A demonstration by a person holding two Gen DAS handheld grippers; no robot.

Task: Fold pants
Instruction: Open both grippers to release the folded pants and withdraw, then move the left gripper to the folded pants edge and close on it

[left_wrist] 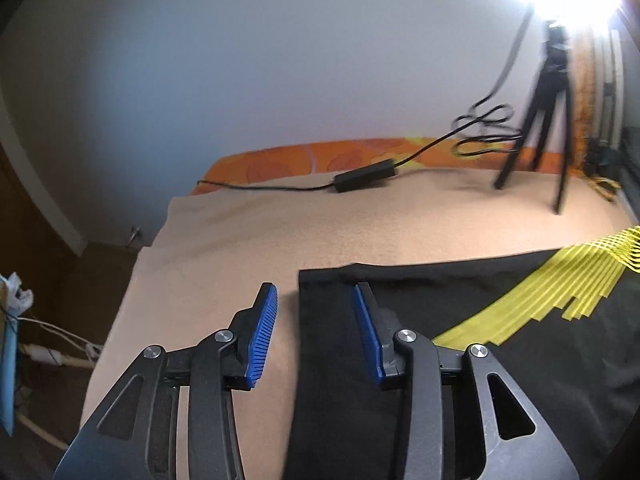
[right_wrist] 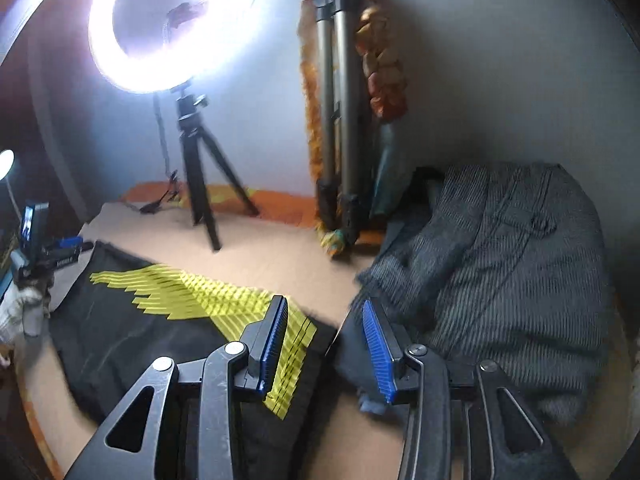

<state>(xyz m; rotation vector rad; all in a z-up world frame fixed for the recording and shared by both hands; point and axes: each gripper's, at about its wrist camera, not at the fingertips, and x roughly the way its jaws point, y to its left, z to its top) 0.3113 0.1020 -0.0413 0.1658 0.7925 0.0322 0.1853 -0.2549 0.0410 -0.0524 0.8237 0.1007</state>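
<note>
Black pants with a yellow striped print lie flat on the beige blanket. My left gripper is open and empty, hovering over the pants' left edge, one finger over the blanket, the other over the black cloth. In the right wrist view the same pants lie at lower left. My right gripper is open and empty above the pants' right end, straddling its edge. The left gripper and a gloved hand show at the far left of that view.
A black tripod with a ring light stands at the back of the blanket. A black power brick and cable lie near it. A grey folded tripod leans on the wall. A heap of grey corduroy clothing lies right.
</note>
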